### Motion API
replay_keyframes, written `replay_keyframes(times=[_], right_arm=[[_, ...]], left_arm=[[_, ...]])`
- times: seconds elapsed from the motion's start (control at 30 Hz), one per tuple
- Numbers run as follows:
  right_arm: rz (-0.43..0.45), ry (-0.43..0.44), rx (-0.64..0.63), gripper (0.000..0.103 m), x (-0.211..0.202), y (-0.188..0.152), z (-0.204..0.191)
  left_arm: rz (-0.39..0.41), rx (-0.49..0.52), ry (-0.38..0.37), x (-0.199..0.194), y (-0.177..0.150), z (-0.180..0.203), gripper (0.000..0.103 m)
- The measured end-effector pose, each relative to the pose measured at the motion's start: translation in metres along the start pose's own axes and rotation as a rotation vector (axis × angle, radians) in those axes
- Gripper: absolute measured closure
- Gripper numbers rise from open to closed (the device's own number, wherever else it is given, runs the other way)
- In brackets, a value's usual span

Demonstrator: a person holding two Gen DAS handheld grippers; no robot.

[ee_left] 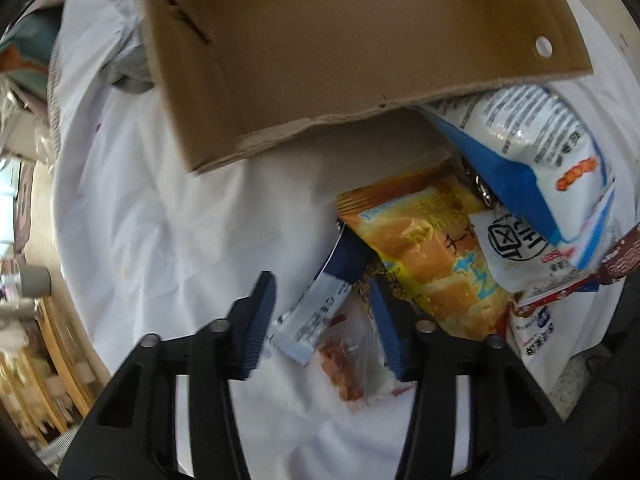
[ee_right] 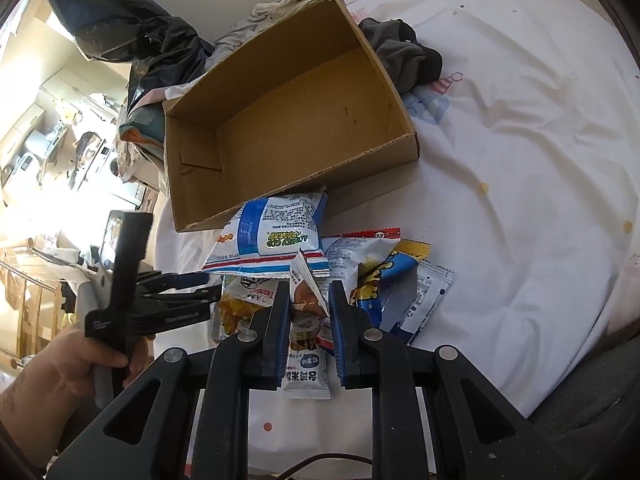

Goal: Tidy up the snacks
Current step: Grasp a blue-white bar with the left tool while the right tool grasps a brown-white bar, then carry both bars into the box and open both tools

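Note:
An empty cardboard box (ee_right: pixel 288 120) lies open on the white sheet; it also shows in the left wrist view (ee_left: pixel 340 52). A pile of snack packets lies in front of it. A blue-and-white chip bag (ee_right: pixel 276 232) leans on the box's near edge, also in the left view (ee_left: pixel 536 160). My right gripper (ee_right: pixel 309 300) is shut on a small brown-and-white snack packet (ee_right: pixel 306 296) and holds it just over the pile. My left gripper (ee_left: pixel 320 312) is open around a small blue-and-white packet (ee_left: pixel 320 308), beside an orange-yellow bag (ee_left: pixel 432 256). The left gripper also shows in the right view (ee_right: pixel 196 288).
A dark grey garment (ee_right: pixel 404 56) lies right of the box. A black plastic bag (ee_right: pixel 132 28) and bedding sit behind it. The bed sheet (ee_right: pixel 520 160) spreads to the right. The bed's edge and cluttered room furniture (ee_right: pixel 60 152) are at the left.

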State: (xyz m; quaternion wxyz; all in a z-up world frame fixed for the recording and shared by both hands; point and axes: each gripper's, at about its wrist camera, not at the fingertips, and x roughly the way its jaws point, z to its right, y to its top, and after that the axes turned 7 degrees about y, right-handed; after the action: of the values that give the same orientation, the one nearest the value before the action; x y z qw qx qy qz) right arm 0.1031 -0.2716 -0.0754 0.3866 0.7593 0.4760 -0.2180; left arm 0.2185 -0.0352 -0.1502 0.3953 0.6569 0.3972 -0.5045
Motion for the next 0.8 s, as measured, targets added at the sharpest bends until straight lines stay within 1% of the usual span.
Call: replay_keyframes(times=[0.03,0.07,0.13,0.2,0.3,0.43,0.5,0.63,0.73,0.77,0.8], right_arm=[[-0.002,-0.002,0.0,0.083,0.0,0.0,0.0],[-0.003,-0.004,0.0,0.083,0.0,0.0,0.001],[-0.005,-0.007,0.002,0.083,0.001,0.0,0.002],[-0.004,-0.006,0.006,0.083,0.001,0.0,0.003],[-0.007,0.0,0.004,0.083,0.002,0.001,0.001],[0.009,0.015,-0.018,0.083,-0.001,0.002,-0.006],[0.03,0.036,-0.025,0.083,-0.007,0.003,-0.01],[0.083,0.089,-0.056,0.083,-0.022,0.009,-0.02],[0.12,0.115,-0.081,0.083,-0.031,0.021,-0.027],[0.127,0.114,-0.093,0.083,-0.033,0.027,-0.029],[0.135,0.107,-0.103,0.083,-0.033,0.032,-0.031]], left_arm=[[-0.008,-0.005,-0.008,0.003,0.0,-0.001,0.076],[-0.015,-0.018,-0.021,0.005,0.001,-0.003,0.083],[-0.021,-0.044,-0.025,0.005,0.0,-0.008,0.089],[-0.017,-0.053,-0.017,-0.001,-0.002,-0.014,0.089],[-0.02,-0.109,-0.033,-0.015,-0.014,-0.029,0.089],[-0.002,-0.198,-0.018,-0.038,-0.036,-0.045,0.089],[0.034,-0.271,-0.017,-0.053,-0.048,-0.055,0.089],[0.154,-0.387,-0.035,-0.088,-0.061,-0.068,0.089],[0.24,-0.447,-0.02,-0.111,-0.061,-0.066,0.089],[0.278,-0.465,-0.01,-0.12,-0.059,-0.067,0.088],[0.3,-0.473,-0.002,-0.121,-0.052,-0.066,0.088]])
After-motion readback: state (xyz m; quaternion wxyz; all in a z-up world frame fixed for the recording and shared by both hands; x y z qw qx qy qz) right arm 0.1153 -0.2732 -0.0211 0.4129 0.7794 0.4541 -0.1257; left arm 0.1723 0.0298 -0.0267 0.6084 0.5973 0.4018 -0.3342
